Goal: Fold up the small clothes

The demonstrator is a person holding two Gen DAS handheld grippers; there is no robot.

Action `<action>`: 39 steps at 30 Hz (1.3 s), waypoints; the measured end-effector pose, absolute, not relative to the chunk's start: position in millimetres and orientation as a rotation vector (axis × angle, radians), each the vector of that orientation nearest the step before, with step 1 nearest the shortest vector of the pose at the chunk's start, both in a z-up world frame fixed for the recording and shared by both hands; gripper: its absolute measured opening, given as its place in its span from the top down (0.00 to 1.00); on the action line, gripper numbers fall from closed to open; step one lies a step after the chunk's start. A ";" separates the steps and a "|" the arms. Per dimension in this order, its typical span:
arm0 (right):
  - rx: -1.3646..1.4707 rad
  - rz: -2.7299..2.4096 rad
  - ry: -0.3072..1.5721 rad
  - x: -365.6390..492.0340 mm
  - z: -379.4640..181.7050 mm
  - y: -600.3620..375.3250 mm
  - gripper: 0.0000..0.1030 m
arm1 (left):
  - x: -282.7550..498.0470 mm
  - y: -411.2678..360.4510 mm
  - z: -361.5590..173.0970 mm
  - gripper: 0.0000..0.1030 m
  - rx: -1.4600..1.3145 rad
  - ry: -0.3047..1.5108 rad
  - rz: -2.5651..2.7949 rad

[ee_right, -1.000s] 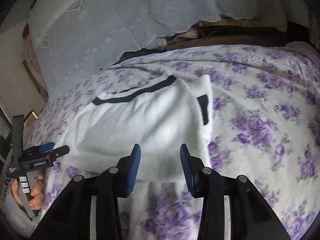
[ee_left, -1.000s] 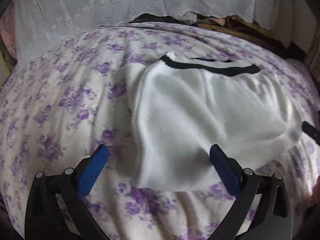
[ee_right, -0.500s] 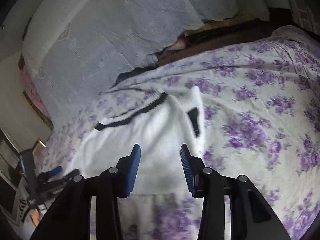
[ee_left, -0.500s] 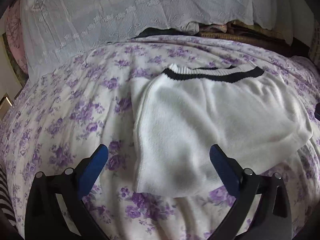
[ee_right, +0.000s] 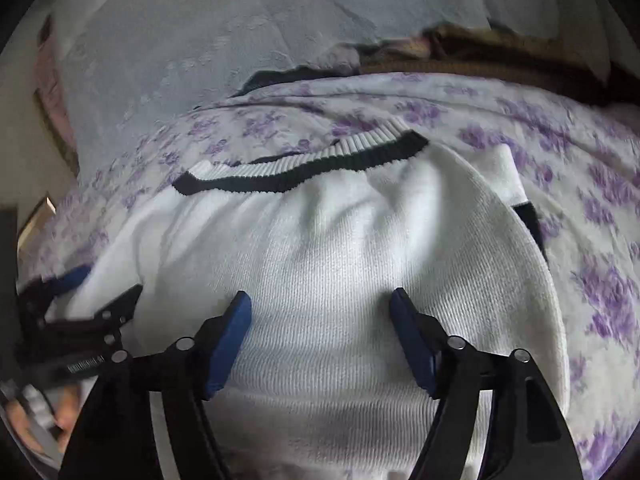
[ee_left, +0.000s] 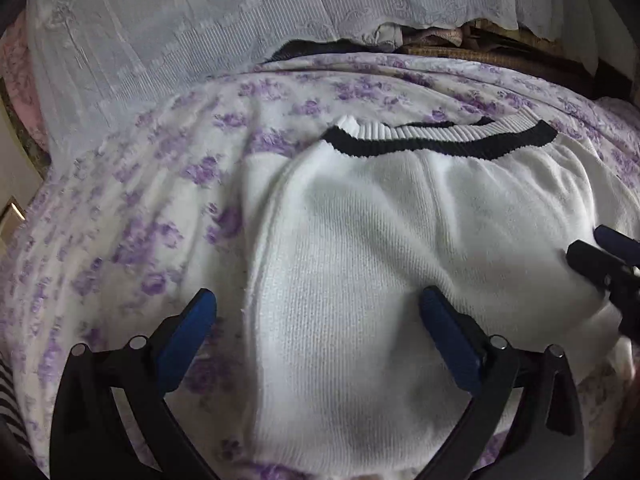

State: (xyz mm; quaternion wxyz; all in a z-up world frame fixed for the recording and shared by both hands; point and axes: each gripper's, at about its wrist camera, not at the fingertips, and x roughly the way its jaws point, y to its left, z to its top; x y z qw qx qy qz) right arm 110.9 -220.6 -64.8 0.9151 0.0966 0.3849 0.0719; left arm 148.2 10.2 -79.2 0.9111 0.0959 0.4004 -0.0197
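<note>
Right wrist view shows the white sweater [ee_right: 340, 264] lying sleeves-in on the floral bedspread [ee_right: 592, 184], the right gripper [ee_right: 320, 336] opening empty above its hem, left gripper [ee_left: 316, 332] spread likewise; next, I judge, both must pinch the hem and carry it toward the collar at 12 o'clock.

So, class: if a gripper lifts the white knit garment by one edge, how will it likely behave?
The white knit garment would probably droop: it already lies in soft folds on the floral bedspread. It looks light, being small and thin. Its ribbed weave should resist slipping between the right gripper pads, whose jaws are opening.
</note>
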 end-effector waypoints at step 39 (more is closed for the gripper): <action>0.919 0.128 0.769 18.8 -92.4 -337.3 0.19 | 118.9 6.2 -70.9 0.04 0.248 0.751 -0.023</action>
